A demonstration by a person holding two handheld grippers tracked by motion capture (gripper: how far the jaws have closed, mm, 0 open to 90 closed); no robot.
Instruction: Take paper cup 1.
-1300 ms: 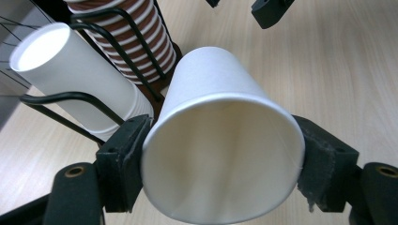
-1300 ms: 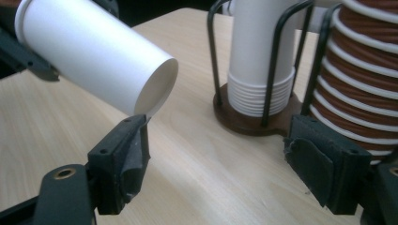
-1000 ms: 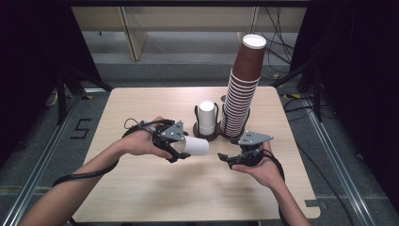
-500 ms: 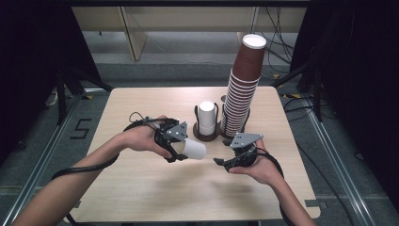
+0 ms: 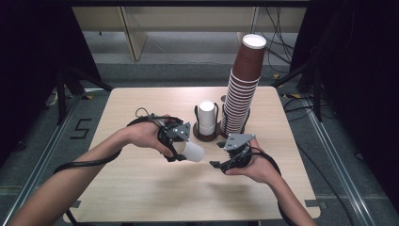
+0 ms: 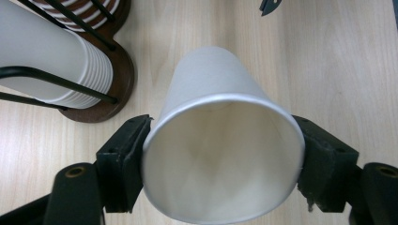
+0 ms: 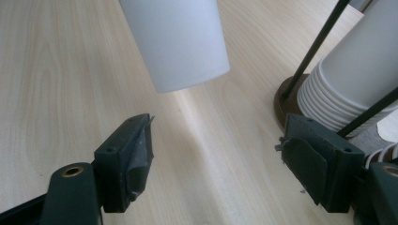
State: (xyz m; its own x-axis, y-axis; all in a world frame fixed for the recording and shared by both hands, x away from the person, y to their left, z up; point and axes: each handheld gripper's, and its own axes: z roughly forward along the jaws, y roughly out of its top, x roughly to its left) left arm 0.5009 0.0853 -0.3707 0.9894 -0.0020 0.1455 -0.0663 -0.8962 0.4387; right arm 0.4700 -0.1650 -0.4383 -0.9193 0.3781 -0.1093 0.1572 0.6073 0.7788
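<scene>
High view: the left gripper (image 5: pixel 181 149) is gripping a white cup (image 5: pixel 194 151) by its rim end, the cup lying level above the table (image 5: pixel 117 188) with its closed bottom pointing to 3 o'clock. The right gripper (image 5: pixel 217 161) is sitting just beside that bottom, at about 4 o'clock of it, with nothing in its jaws. At 12 o'clock of the cup a holder (image 5: pixel 207 134) is carrying a short white stack (image 5: pixel 206 117) and a tall brown stack (image 5: pixel 241 89). Judging from this, one cup is already out and a handover is only beginning.

Left gripper view: the jaws are clamping the white cup (image 6: pixel 220 154) at 9 and 3 o'clock of its open mouth, pads pressed on the rim.

Right gripper view: the jaws have just been closing, yet nothing is between them; the cup (image 7: pixel 176 40) is hanging at 12 o'clock, clear of both pads. The grab is still to come.
</scene>
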